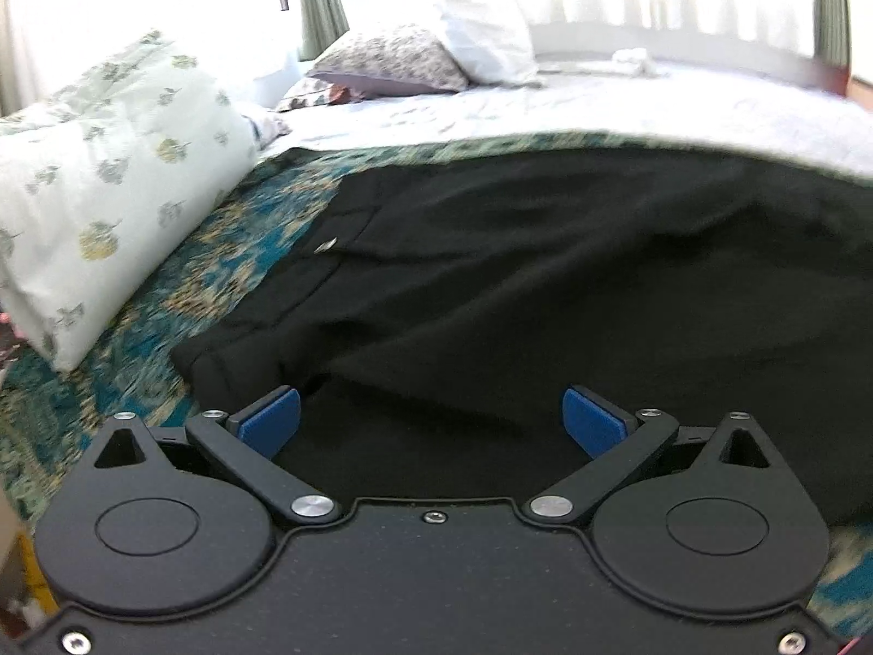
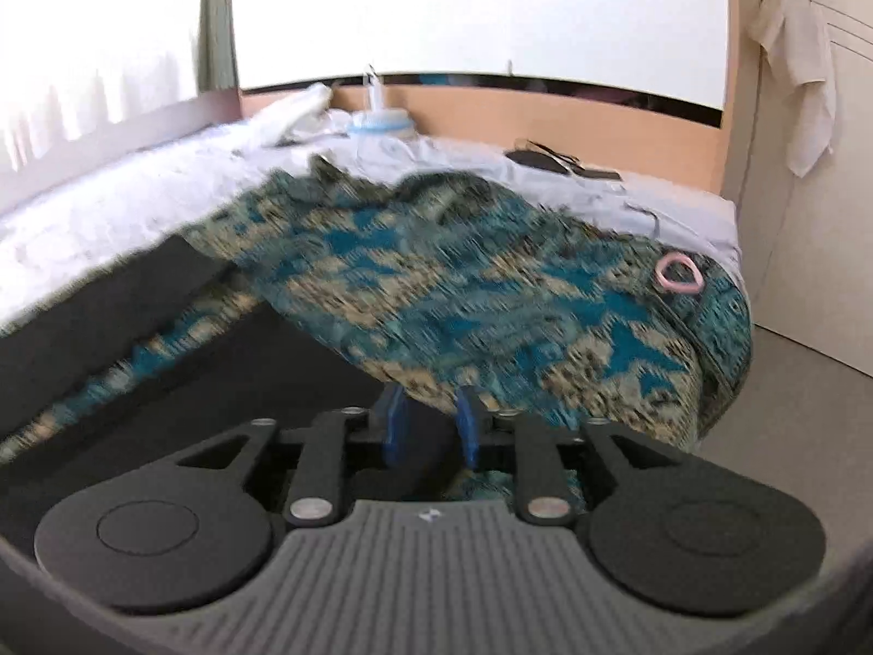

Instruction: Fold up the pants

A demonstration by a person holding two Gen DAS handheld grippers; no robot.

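Patterned bedspread [image 1: 136, 360] — black pants [image 1: 545, 284] atop

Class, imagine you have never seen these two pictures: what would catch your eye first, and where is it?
The black pants spread across the middle of the bed, just ahead of the open left gripper. Next, the teal patterned blanket they lie on, which fills the right wrist view. A big white floral pillow sits left of the pants.

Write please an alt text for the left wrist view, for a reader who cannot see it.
Black pants lie spread on a bed's teal patterned cover, and the left claw is open above their near edge, holding nothing. A floral pillow lies to the left, more pillows behind.
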